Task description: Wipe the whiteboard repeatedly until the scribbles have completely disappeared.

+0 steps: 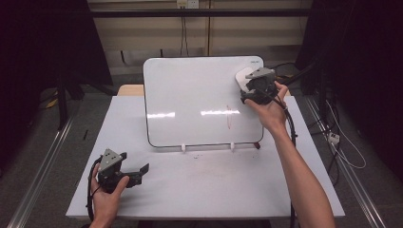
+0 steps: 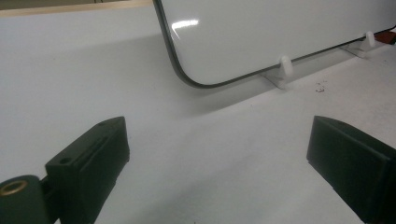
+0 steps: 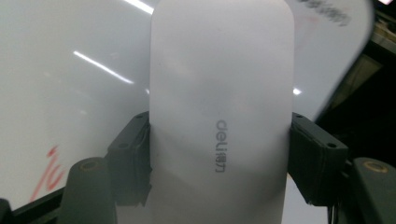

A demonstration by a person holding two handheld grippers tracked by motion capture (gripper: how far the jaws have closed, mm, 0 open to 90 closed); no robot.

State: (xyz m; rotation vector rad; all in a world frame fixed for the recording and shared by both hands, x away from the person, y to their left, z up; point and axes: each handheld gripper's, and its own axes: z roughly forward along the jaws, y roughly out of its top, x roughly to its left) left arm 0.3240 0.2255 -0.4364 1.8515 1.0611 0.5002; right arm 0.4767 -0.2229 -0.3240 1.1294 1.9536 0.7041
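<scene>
Right tongs (image 1: 247, 85) grip white eraser (image 1: 242, 77) against whiteboard (image 1: 199, 99).

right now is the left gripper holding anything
No, the left gripper is open, its jaws set wide apart over the bare white table.

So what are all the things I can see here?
whiteboard: 1, white, propped tilted on the table
red mark: 1, red, lower right of board
board feet: 2, white, under the board's bottom edge
eraser: 1, white, held against the board's top right corner
table: 1, white, under everything
left claw: 1, black, open, low over the table
right claw: 1, black, shut on eraser
</scene>
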